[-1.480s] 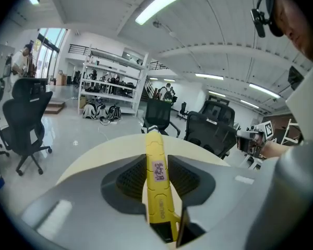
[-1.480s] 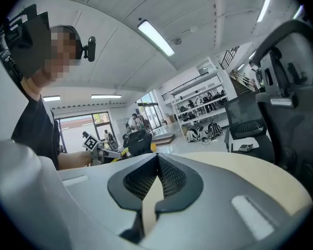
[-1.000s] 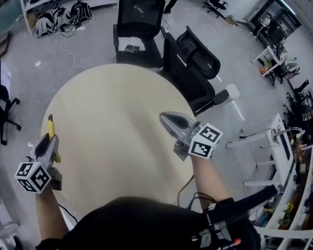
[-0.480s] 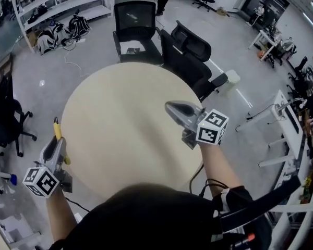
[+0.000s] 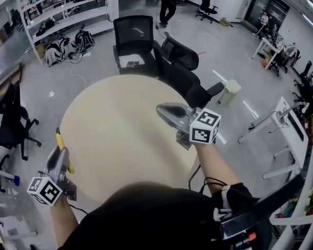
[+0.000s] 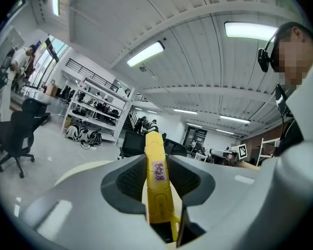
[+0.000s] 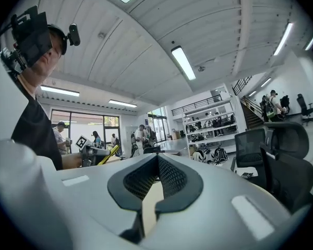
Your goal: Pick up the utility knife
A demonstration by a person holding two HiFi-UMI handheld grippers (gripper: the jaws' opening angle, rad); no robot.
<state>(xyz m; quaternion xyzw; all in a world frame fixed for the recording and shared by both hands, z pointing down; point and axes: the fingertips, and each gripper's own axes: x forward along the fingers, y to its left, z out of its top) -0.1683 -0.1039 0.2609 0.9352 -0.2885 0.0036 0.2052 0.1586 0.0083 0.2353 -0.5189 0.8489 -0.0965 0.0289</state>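
yellow utility knife (image 6: 156,191) clamped in left hand-held gripper (image 6: 155,158)

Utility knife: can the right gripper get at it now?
Probably yes: the utility knife sticks out past the left gripper clamping it, with only bare table between. The right gripper is shut and must open first.

An open-plan office: swivel chairs (image 5: 133,34), desks (image 5: 285,125), storage shelving (image 5: 68,5).

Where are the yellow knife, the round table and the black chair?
utility knife (image 6: 156,197): left gripper view, yellow body.
round table (image 5: 115,124): head view, bare top.
office chair (image 5: 134,30): head view, backrest.
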